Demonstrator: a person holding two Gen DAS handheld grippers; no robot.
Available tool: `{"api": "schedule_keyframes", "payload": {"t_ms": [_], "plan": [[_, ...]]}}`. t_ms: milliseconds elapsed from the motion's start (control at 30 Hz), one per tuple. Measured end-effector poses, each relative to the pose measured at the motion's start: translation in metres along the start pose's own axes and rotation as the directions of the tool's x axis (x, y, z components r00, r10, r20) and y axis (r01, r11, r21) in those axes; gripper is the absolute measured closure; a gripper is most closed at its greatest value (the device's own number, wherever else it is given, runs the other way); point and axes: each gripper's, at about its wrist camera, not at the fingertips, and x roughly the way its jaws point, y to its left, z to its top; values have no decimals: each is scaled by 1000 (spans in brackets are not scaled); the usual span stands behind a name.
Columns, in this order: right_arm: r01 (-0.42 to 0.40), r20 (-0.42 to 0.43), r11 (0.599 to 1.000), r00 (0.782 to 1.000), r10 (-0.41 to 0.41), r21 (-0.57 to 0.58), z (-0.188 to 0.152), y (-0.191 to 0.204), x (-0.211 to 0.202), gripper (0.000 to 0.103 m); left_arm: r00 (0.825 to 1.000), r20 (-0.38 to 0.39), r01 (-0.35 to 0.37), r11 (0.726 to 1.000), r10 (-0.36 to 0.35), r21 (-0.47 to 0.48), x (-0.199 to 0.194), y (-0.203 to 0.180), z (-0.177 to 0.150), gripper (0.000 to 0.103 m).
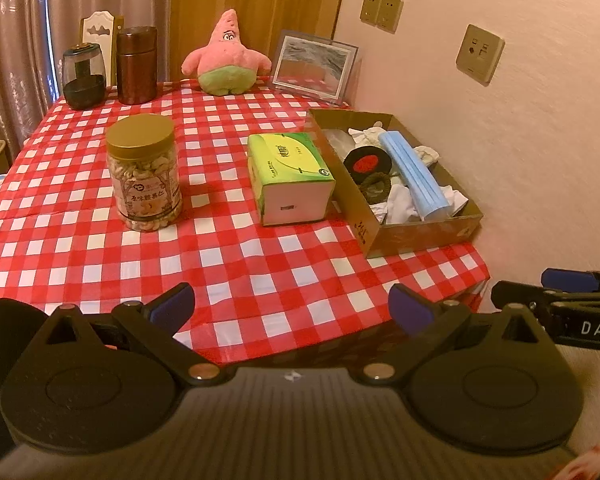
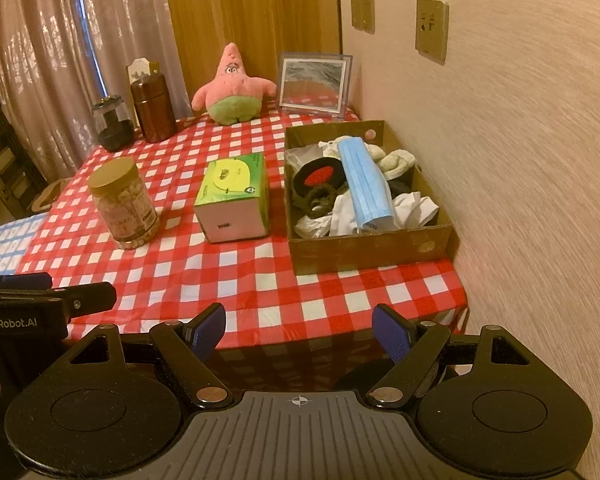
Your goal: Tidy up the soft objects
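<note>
Checked table (image 2: 179, 276) w/ nut jar (image 2: 123, 204), tissue box (image 2: 232, 196), cardboard tray (image 2: 364, 248), plush (image 2: 232, 86).

Left tool (image 1: 291, 311) and right tool (image 2: 299, 333) both held level side by side, short of the near table (image 2: 259, 292) edge, fingers spread wide, blue pads (image 1: 410, 310) facing inward, nothing between them, touching nothing.

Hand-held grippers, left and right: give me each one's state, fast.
Left hand-held gripper: open, holding nothing, short of the table edge.
Right hand-held gripper: open, holding nothing, also short of the table.
</note>
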Motion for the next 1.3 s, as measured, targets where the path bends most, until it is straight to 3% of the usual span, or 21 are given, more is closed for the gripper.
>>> {"api": "schedule_keyframes", "payload": {"t_ms": [1300], "plan": [[4,5,1000,1000,-4,14,0,-2,-1,23,1000,0,8,1000,-8,1,0,-3,-1,1]]}}
